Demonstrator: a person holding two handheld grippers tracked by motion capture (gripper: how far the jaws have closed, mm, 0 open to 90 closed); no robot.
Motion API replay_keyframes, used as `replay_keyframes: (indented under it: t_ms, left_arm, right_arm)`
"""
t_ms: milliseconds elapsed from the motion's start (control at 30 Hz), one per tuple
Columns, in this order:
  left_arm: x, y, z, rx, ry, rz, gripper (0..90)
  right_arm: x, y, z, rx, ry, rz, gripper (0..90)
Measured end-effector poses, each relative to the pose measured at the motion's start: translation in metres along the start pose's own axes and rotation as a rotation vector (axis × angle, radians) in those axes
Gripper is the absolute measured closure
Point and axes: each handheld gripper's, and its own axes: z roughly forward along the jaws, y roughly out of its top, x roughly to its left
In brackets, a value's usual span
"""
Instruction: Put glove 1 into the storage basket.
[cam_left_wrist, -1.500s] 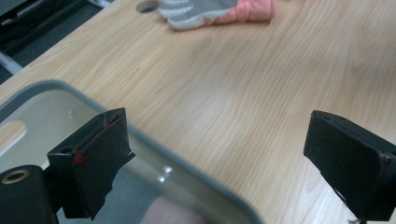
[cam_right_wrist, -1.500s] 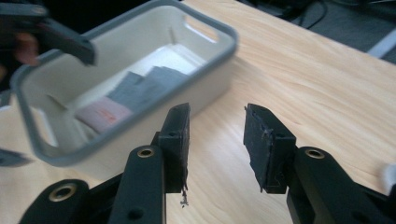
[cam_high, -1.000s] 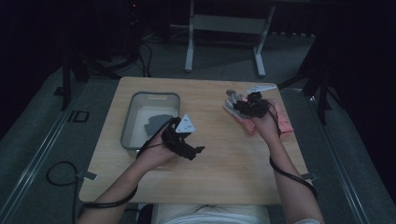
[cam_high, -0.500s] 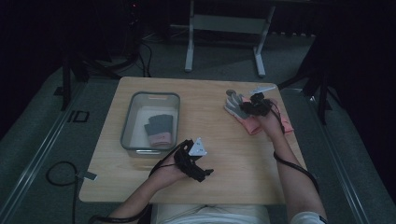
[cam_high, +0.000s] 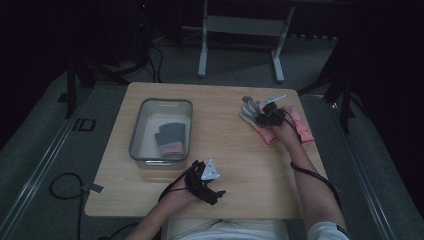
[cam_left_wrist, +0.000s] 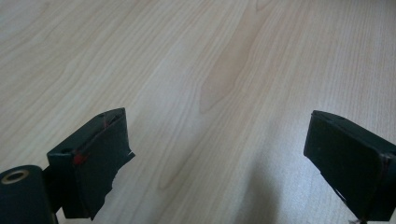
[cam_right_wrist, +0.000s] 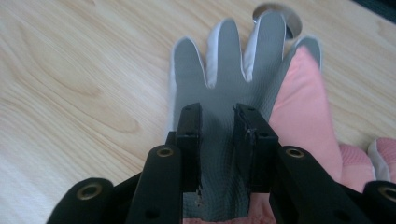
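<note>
The left claw (cam_high: 206, 184) sits low over the near edge of the counter (cam_high: 230, 150), at about six o'clock, held in the person's left hand (cam_high: 180, 197). In the left gripper view its jaws stand wide apart and released, with bare wood grain between them.

The right claw (cam_high: 267, 114) is far across at about two o'clock, in the right hand (cam_high: 285, 131). In the right gripper view (cam_right_wrist: 217, 140) its jaws are drawn close together and pinch up a ridge of the grey glove (cam_right_wrist: 224, 70) at the palm, so it is grasping that glove. The glove lies flat, palm up, fingers pointing away from the claw. A pink glove (cam_right_wrist: 303, 107) lies touching it along one side, partly overlapping its edge. Just past the grey fingertips is a small round thing (cam_right_wrist: 285, 14), too cropped to tell what it is.

At ten o'clock on the counter stands a clear bin (cam_high: 161, 102). Inside it lies a dark glove with a pink cuff (cam_high: 170, 140), toward the bin's near end.

A cable (cam_high: 65, 182) loops on the floor at eight o'clock, off the counter.
</note>
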Motion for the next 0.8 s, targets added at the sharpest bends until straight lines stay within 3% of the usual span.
replay_keyframes:
  t_ms: [200, 333, 467, 567, 600, 633, 667, 767, 800]
  left_arm:
    - [-0.003, -0.004, 0.001, 0.013, -0.010, -0.002, 6.5]
    - [-0.005, -0.005, 0.001, 0.003, -0.013, 0.000, 6.5]
    - [-0.005, -0.006, 0.000, 0.003, -0.014, 0.002, 6.5]
    - [-0.003, -0.007, -0.001, -0.003, -0.012, -0.008, 6.5]
    - [-0.003, -0.007, -0.001, -0.003, -0.012, -0.008, 6.5]
    - [-0.002, -0.008, -0.002, -0.006, -0.008, -0.008, 6.5]
    - [-0.001, -0.008, -0.003, -0.006, -0.007, -0.008, 6.5]
    - [0.000, -0.008, -0.005, -0.017, 0.002, -0.013, 6.5]
    - [0.000, -0.008, -0.005, -0.017, 0.002, -0.013, 6.5]
  right_arm:
    - [0.000, -0.004, 0.010, 0.034, 0.004, 0.018, 69.8]
    - [0.002, -0.005, 0.011, 0.054, -0.015, 0.071, 81.8]
    - [0.006, -0.004, 0.006, 0.051, -0.028, 0.123, 86.0]
    - [0.018, 0.000, -0.016, 0.003, -0.016, 0.161, 87.5]
    - [0.018, 0.000, -0.016, 0.003, -0.016, 0.161, 87.5]
    - [0.026, 0.002, -0.030, -0.024, -0.017, 0.189, 88.0]
    - [0.026, 0.002, -0.030, -0.024, -0.017, 0.189, 88.0]
    - [0.044, 0.005, -0.065, -0.098, -0.011, 0.237, 88.4]
    - [0.044, 0.005, -0.065, -0.098, -0.011, 0.237, 88.4]
